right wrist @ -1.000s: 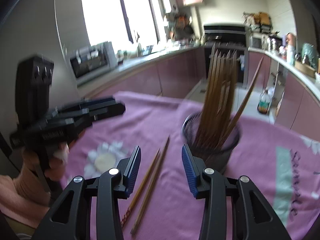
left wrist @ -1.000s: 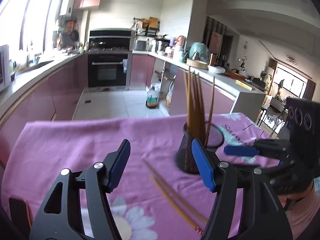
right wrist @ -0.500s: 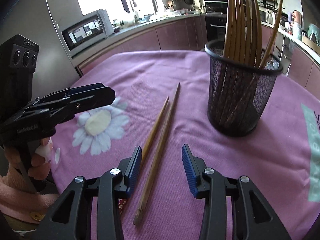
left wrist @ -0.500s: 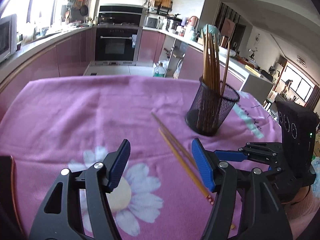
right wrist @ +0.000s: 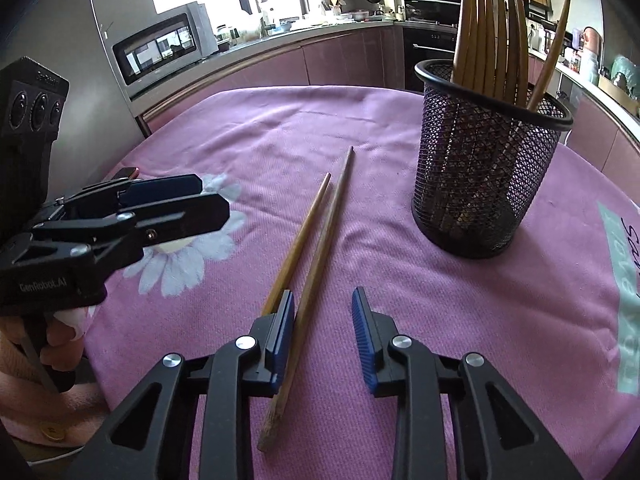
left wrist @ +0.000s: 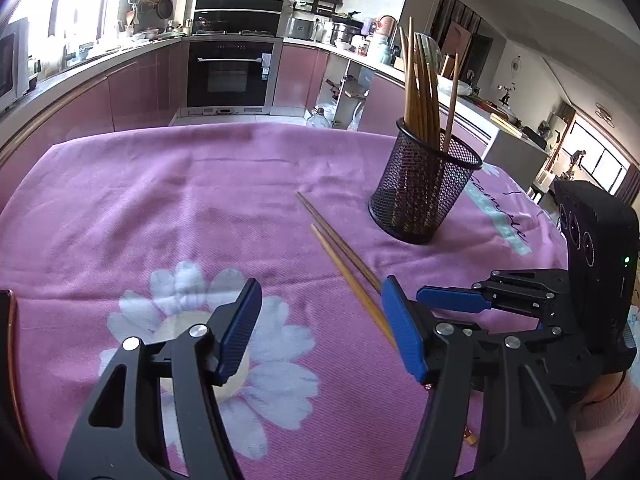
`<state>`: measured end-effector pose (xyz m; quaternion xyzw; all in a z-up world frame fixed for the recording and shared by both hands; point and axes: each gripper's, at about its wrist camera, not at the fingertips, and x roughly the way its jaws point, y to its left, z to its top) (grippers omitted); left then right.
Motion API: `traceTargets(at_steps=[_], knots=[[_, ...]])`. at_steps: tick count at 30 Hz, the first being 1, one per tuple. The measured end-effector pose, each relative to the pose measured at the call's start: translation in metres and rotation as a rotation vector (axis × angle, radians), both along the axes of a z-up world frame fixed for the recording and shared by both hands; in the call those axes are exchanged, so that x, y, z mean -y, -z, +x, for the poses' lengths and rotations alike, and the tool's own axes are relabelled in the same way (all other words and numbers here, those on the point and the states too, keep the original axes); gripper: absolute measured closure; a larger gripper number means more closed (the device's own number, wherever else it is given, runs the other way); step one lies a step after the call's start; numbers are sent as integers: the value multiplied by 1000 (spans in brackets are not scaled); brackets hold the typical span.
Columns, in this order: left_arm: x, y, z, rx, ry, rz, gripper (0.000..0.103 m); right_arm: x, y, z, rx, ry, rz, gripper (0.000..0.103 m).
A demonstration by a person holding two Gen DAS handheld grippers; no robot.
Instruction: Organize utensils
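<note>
Two loose wooden chopsticks lie side by side on the pink tablecloth (right wrist: 400,280): a darker one (right wrist: 320,256) and a lighter one (right wrist: 304,224). My right gripper (right wrist: 322,300) is low over their near ends and its jaws are closing. The darker chopstick lies between them beside the left pad; the right pad stands apart from it. The lighter chopstick passes under the left finger. A black mesh holder (right wrist: 480,176) with several upright chopsticks (right wrist: 492,40) stands to the right. My left gripper (left wrist: 320,292) hangs open and empty over the daisy print (left wrist: 276,372), left of the chopsticks (left wrist: 348,276).
In the left wrist view the mesh holder (left wrist: 420,196) stands at the right and the right gripper (left wrist: 452,300) comes in from the right edge. A thin copper-edged object (left wrist: 12,340) lies at the cloth's left edge. Kitchen counters and an oven (left wrist: 228,68) are beyond the table.
Both grippers have sunk toward the table and tilted down. The right jaws have narrowed around the darker chopstick's near end. The left jaws stay about as wide.
</note>
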<state>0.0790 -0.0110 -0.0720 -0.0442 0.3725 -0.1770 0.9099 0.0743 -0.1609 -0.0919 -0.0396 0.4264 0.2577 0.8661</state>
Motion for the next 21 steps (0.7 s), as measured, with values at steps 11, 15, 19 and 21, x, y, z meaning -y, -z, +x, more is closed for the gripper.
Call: traceTargets(at_steps=[11,15,19,21], knots=[[13,10,4,-26,32,14,45,5,2,-1,-38,15,48,96],[18,14,7,-43,46,18,52,12,2,-3,-56,30,72,97],[24,19,10,-59,63,27,56,21,3,-8,-71,44,87,98],[28,20,11,-63,69,34,57,26,3,-11,-79,48,90,98]])
